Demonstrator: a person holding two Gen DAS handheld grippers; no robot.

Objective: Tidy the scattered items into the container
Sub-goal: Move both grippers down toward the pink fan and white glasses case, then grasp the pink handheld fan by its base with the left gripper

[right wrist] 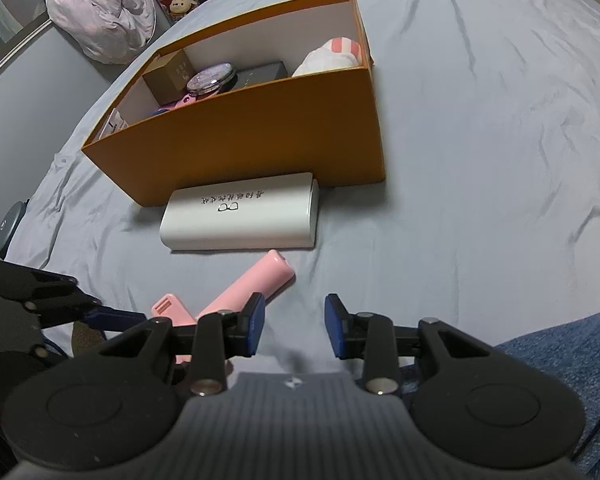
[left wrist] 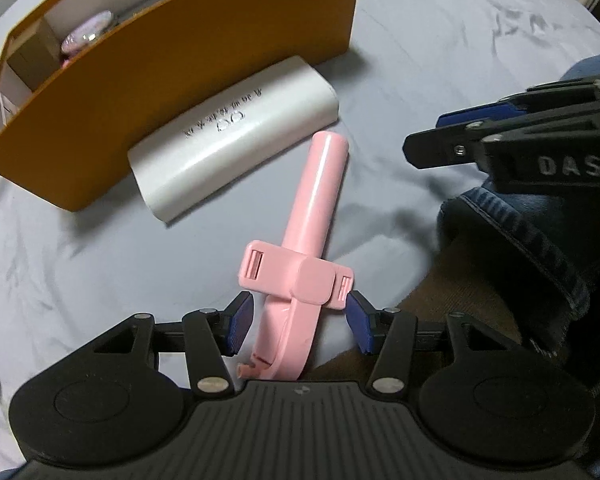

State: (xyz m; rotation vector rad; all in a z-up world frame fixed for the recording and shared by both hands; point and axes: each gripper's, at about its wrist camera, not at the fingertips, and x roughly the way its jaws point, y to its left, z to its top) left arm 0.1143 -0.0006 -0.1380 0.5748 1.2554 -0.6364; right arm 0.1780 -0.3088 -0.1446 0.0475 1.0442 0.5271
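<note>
My left gripper [left wrist: 298, 322] straddles the pink selfie stick [left wrist: 300, 240] lying on the bed sheet [left wrist: 440, 40], its jaws apart with the stick's curved neck between the pads, not yet pinched. I judge I should close just under the clamp head, where the neck is narrow, and squeeze squarely so it cannot twist. Just beyond lies the white case [left wrist: 236, 140], touching the orange box [left wrist: 172, 80]. My right gripper [right wrist: 295, 326] hovers unclenched and empty beside the stick; I should keep it clear of the lift.

Left tongs [left wrist: 300, 322] straddle pink holder [left wrist: 300, 248], untouching.
</note>
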